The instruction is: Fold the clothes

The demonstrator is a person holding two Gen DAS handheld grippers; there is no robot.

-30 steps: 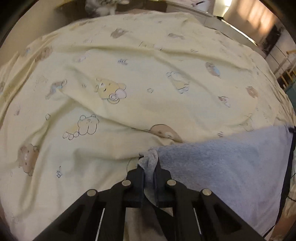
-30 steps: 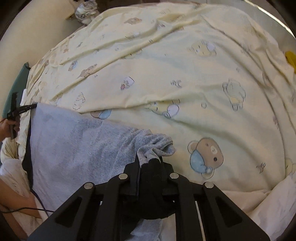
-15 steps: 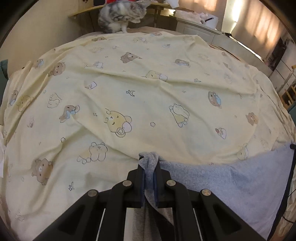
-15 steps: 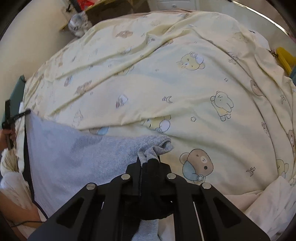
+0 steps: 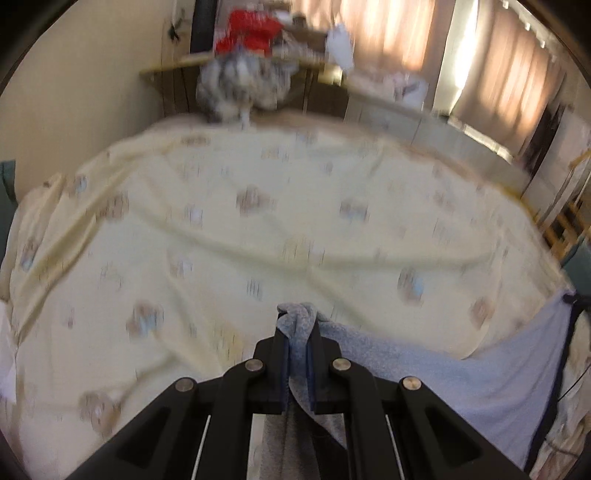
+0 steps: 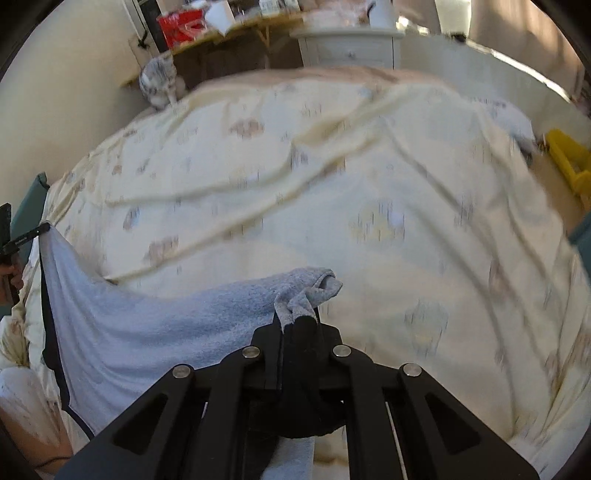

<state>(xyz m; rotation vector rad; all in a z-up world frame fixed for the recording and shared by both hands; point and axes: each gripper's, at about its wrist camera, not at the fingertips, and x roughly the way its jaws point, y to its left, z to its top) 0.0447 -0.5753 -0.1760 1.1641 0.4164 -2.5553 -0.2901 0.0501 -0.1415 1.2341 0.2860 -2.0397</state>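
**Grey garment held up by two corners over the bed**

The grey garment (image 5: pixel 424 369) is hanging as a soft sheet between the two grippers, above the near edge of the bed, with its top edge sagging in a shallow curve from one pinch to the other. It is looking like a fleecy knit with a dark trim along one side edge (image 6: pixel 55 350); what kind of garment it is cannot be told. Judging by the drape, it is light and limp, not slippery, and it is likely going to swing and crumple rather than hold a line, so the top corners are the sensible places to hold it, as is being done.

The left gripper (image 5: pixel 298 336) is closed on one bunched corner, a knot of cloth poking out past its fingers (image 5: pixel 280 354). The right gripper (image 6: pixel 297 332) is likewise clamped on the other corner, with a rolled tuft of grey sticking out beyond the tips and dark fabric wadded between its fingers (image 6: pixel 275 350).

Below and beyond, the yellow quilt (image 5: pixel 258 240) with bear prints is covering the bed in loose ridges. Both views are smeared by motion. At the far side a grey tabby cat (image 5: pixel 240 88) is sitting by a cluttered shelf (image 6: pixel 236 26), with curtains (image 5: pixel 498 74) glowing behind.
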